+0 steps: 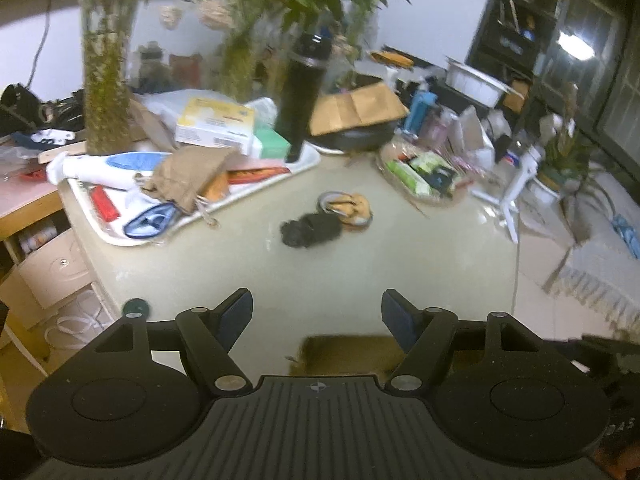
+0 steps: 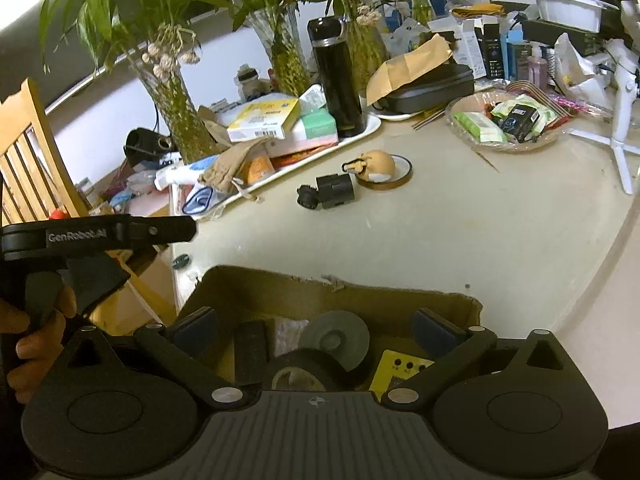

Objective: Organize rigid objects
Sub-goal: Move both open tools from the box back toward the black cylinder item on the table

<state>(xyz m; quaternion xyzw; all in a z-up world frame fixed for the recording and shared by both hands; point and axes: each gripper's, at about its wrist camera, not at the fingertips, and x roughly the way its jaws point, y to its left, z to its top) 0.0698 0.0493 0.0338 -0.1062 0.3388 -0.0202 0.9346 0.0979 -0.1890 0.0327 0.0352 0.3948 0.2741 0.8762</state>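
Both claws hang over a cluttered beige table (image 2: pixel 460 248), each gripping nothing. Spread to its widest, the right gripper (image 2: pixel 316 326) hovers above a torn cardboard box (image 2: pixel 320 292) at the table's near edge; its jaws stand clear of the contents. Inside the box lie a black tape roll (image 2: pixel 304 372), a grey disc (image 2: pixel 336 340) just beyond it, a black block (image 2: pixel 250 352) at 9 o'clock of the roll and a yellow card (image 2: pixel 396 368) at 3 o'clock. Partly open, the left gripper (image 1: pixel 316 308) points across bare tabletop, with only a corner of the box visible beneath it. At 12 o'clock from the box, well apart, a small black device (image 2: pixel 332 192) sits in the open, touching an amber tape ring (image 2: pixel 386 174) with an egg-shaped object (image 2: pixel 378 162) resting on it. A black flask (image 2: pixel 336 80) stands upright on a white tray (image 2: pixel 360 130) at 11 o'clock. A hand (image 2: pixel 28 344) grips the left tool's handle.
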